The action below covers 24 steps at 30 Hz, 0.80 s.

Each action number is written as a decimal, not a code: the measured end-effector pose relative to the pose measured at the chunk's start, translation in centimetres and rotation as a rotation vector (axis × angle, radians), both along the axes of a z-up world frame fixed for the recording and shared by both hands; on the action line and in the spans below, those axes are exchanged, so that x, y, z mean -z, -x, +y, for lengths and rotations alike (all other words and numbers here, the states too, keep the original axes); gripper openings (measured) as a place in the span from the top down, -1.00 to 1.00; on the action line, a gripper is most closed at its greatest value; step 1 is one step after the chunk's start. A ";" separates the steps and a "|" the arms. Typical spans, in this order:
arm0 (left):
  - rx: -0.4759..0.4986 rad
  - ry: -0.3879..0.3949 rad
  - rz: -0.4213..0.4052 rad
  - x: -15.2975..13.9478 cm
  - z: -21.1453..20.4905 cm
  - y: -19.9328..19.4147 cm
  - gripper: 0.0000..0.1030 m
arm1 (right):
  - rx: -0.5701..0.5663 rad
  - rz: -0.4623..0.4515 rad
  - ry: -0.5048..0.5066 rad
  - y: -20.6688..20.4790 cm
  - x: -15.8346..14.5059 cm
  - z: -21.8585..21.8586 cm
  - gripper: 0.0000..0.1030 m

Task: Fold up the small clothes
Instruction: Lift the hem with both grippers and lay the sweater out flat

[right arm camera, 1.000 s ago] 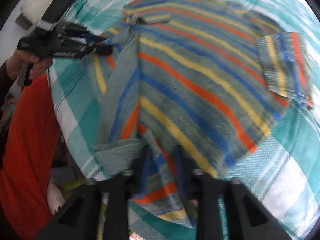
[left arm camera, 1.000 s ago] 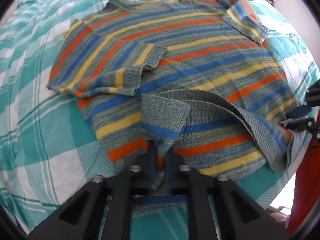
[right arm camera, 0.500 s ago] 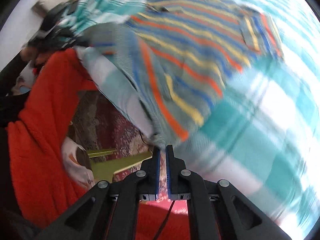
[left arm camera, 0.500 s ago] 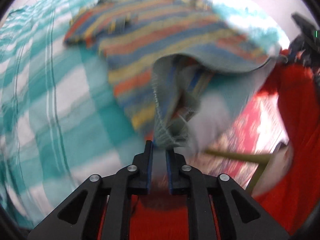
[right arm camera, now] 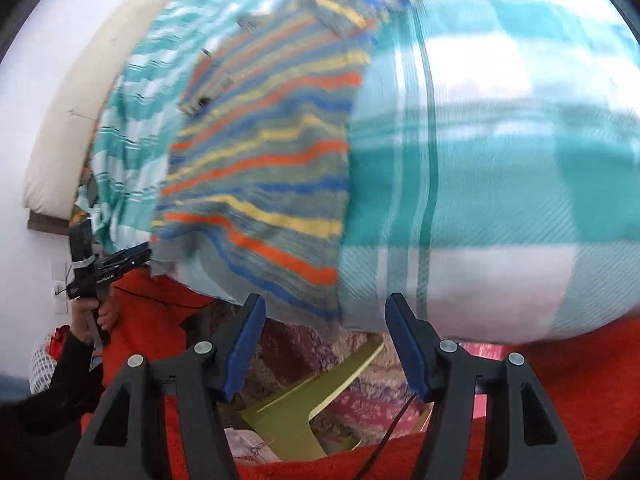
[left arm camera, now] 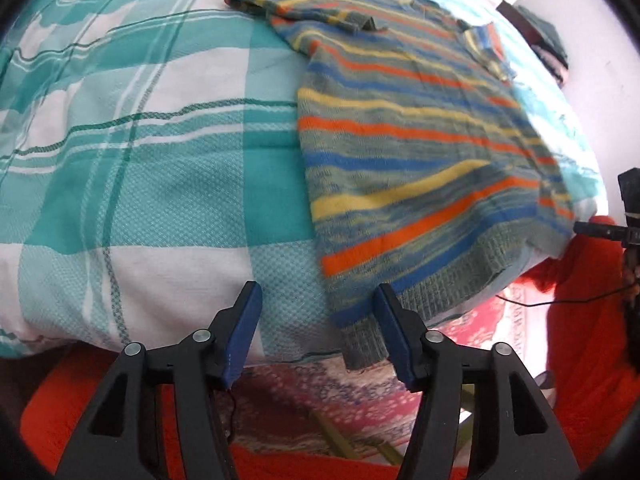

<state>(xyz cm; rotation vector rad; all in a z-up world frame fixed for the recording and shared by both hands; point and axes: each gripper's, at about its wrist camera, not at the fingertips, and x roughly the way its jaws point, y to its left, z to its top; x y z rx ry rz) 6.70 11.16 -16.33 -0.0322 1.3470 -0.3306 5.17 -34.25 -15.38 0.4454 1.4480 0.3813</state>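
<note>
- Striped knit sweater (left arm camera: 400, 152) lies flat on a teal-and-white checked bedspread (left arm camera: 160, 160), its hem hanging over the bed's near edge. The left gripper (left arm camera: 316, 332), jaws opening, pinches nothing; the hem corner hangs between them.
- Right wrist view, blurred: the right gripper (right arm camera: 324, 340), jaws opening, holds nothing; the hem hangs just above it.

Both the left gripper (left arm camera: 316, 332) and right gripper (right arm camera: 325, 342) point steeply downward, fingers spreading apart, nothing pinched between them.
</note>
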 end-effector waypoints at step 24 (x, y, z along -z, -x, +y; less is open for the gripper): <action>0.116 -0.242 0.098 1.0 -4.1 1.4 0.93 | -0.044 0.124 0.132 0.6 2.7 0.9 0.90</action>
